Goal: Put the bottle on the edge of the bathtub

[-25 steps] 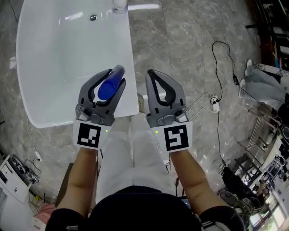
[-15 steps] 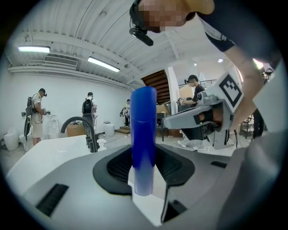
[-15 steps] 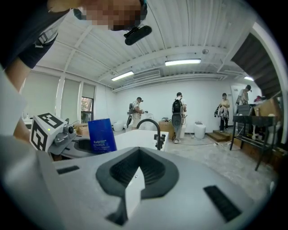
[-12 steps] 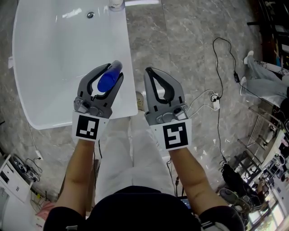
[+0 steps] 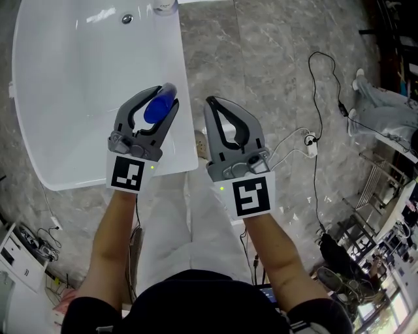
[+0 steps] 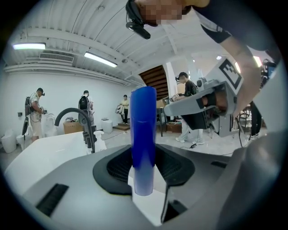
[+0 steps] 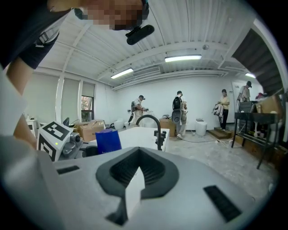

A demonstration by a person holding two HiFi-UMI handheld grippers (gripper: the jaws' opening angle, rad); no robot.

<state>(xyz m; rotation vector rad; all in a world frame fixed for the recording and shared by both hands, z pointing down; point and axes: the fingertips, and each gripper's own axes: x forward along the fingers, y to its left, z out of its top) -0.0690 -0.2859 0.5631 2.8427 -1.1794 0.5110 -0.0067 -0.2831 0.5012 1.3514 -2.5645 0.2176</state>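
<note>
A blue bottle (image 5: 157,109) stands upright between the jaws of my left gripper (image 5: 163,98), which is shut on it over the near right rim of the white bathtub (image 5: 78,98). In the left gripper view the bottle (image 6: 143,134) rises straight up from the left gripper (image 6: 144,191). My right gripper (image 5: 210,106) hangs beside it over the marble floor, shut with nothing in it. The right gripper view shows the right gripper (image 7: 130,193) with its tips together, and the bottle (image 7: 108,140) off to the left.
A black faucet (image 6: 83,121) with a small white bottle (image 6: 98,143) next to it stands at the tub's far end, near the drain (image 5: 127,19). Cables and a power strip (image 5: 310,147) lie on the floor to the right. Several people stand far back.
Both grippers have drifted slightly forward and down, the left one carrying the bottle closer over the tub's rim. Neither grip has changed.
</note>
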